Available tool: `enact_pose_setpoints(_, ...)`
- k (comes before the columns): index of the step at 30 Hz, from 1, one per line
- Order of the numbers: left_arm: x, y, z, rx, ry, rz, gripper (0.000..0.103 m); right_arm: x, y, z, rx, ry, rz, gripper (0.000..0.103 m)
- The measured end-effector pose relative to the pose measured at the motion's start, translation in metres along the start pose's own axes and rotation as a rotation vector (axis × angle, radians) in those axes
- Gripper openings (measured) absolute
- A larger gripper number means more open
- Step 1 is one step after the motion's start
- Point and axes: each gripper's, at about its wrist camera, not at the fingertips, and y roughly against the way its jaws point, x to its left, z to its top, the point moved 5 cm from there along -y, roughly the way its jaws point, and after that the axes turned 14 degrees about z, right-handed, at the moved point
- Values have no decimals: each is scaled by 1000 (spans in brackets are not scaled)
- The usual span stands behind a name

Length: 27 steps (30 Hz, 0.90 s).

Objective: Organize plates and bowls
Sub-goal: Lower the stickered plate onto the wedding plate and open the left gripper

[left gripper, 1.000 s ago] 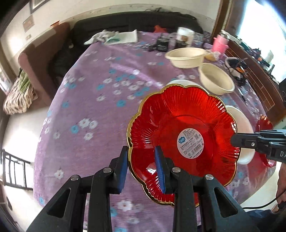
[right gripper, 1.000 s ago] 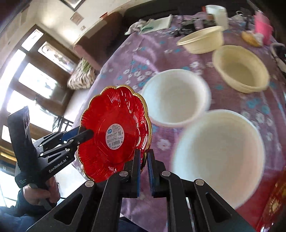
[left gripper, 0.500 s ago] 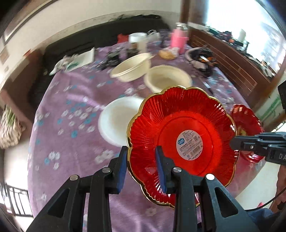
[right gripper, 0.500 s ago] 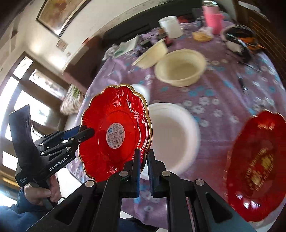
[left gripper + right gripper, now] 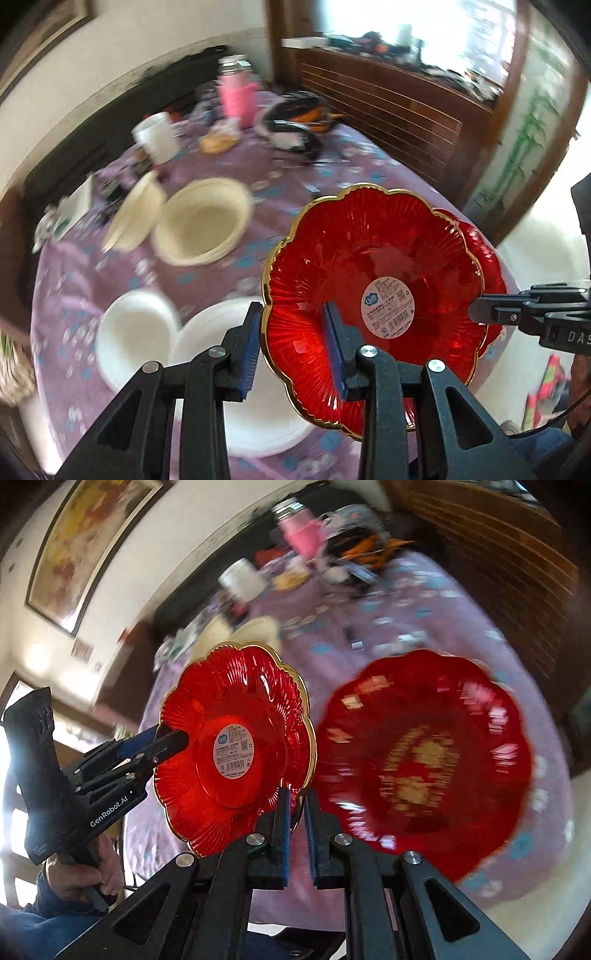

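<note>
Swinging across the table (image 5: 207,280) since a second ago, both hand-held grippers are now carrying the red plate (image 5: 373,306) over toward a second red plate (image 5: 439,760) lying near the table's edge, where earlier the white bowls (image 5: 133,332) and cream bowls (image 5: 201,221) were sitting behind it. The held plate is staying in the air, tilted, its underside label facing the cameras. The left hand-held gripper (image 5: 291,350) is pointing steeply down, its blue pads standing on either side of the plate's gold rim with a visible gap at the outer pad; whether it is truly clamping, I cannot tell. The right hand-held gripper (image 5: 297,834) is closed tight on the opposite rim. A hand (image 5: 79,871) is gripping the left tool's handle.
</note>
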Motion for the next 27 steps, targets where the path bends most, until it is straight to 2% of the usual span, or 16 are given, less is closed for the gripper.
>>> enact_pose_setpoints(5, -44, -24, 12, 31, -51, -53, 30, -36, 27, -6, -48, -73, -59, 9)
enact_pose_setpoints(12, -90, -49, 13, 62, -92, -101, 30, -71, 43, -12, -46, -91, -193, 9)
enact_pose_setpoints(22, -111, -78, 3, 119, -100, -98, 30, -105, 38, -9, 18, -87, -259, 9)
enact_pose_setpoints(27, -114, -81, 1, 112, -107, -87, 30, -112, 31, -6, 45, -83, -271, 9)
